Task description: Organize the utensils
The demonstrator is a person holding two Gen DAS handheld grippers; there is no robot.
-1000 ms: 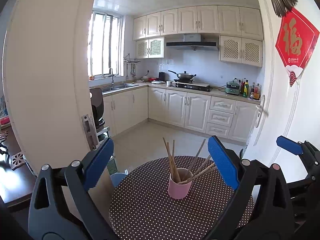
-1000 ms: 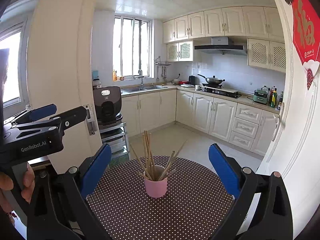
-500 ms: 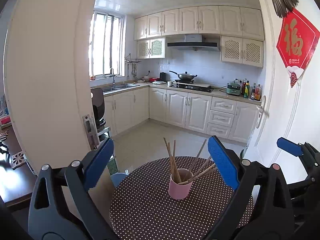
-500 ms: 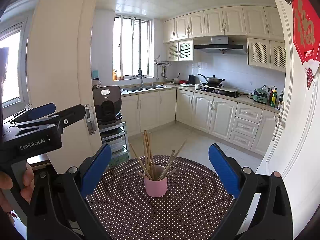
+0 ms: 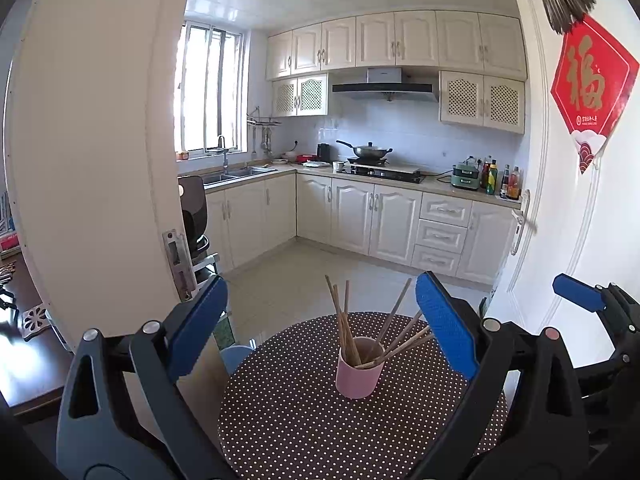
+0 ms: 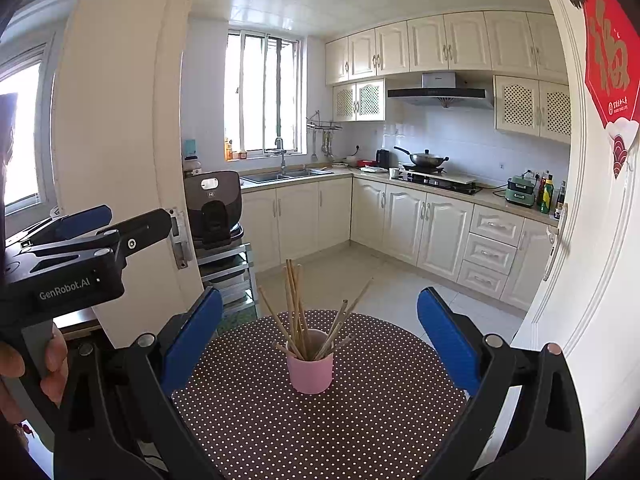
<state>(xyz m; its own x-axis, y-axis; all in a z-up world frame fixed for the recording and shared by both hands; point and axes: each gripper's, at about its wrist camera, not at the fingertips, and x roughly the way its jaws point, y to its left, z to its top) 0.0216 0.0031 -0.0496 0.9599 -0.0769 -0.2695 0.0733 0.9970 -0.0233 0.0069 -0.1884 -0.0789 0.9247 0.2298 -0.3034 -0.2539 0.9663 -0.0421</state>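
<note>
Cup: a pink cup [image 5: 359, 372] stands upright on the round dotted table [image 5: 304, 428], toward the table's 12 o'clock half, empty-handed grippers on either side of its line of sight.
Chopsticks: a bundle of wooden chopsticks [image 5: 345, 320] stands in the cup; some are near upright, others lean out toward 2 o'clock, resting on the rim.
Left gripper: the left gripper [image 5: 320, 328] hovers above the near table edge with its blue pads set wide apart, holding nothing; the cup shows between them, closer to the right pad.
Right gripper: the right gripper [image 6: 320, 330] is likewise spread wide and holds nothing; the cup sits almost centred between its pads.
Only in left view: the right gripper's blue finger and black body at 3 o'clock, in front of the white door [image 5: 580, 220]; a dark wooden table at 9 o'clock; a blue object [image 5: 236, 358] below the dotted table's rim at 9 o'clock.
Only in right view: the left gripper's labelled body at 9 o'clock with the person's fingers [image 6: 52, 364] around its grip; the black appliance [image 6: 214, 204] in full on its rack.
Edges: the table's far rim curves just behind the cup; the door frame [image 5: 100, 160] stands near at 10 o'clock, the door close at 3 o'clock.
Open room: bare dotted cloth lies all round the cup, widest toward 6 o'clock; pale floor tiles [image 6: 384, 280] run beyond the rim to the cabinets.
</note>
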